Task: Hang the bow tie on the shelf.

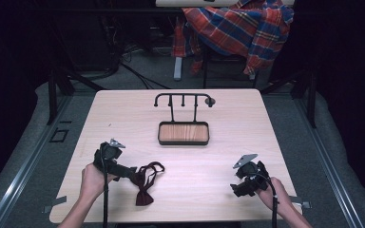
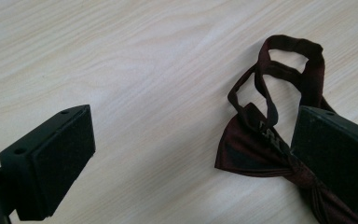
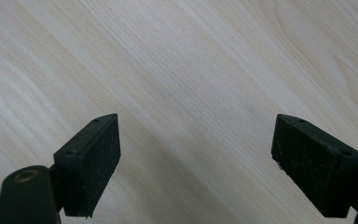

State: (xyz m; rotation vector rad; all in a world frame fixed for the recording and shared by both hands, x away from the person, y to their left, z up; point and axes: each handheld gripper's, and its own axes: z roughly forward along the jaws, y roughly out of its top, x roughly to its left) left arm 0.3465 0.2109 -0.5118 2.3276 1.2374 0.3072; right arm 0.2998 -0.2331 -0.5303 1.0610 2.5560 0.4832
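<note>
A dark red bow tie (image 1: 144,189) lies flat on the pale wood table (image 1: 218,118), near the front left, with its strap looped (image 1: 153,167) toward the back. My left gripper (image 1: 134,175) is open, low over the table, right beside the tie. In the left gripper view, the bow tie (image 2: 254,151) lies at the right, one wing hidden behind the right jaw, and the left gripper (image 2: 193,133) has bare wood between its jaws. My right gripper (image 1: 241,189) is open near the front right, and the right gripper (image 3: 196,135) looks down on plain tabletop.
A black rack with hooks (image 1: 183,99) rises from a wooden-bottomed tray (image 1: 183,140) at the table's middle back. Behind the table, a plaid shirt (image 1: 240,28) hangs over a chair. Grey floor and dark cables surround the table.
</note>
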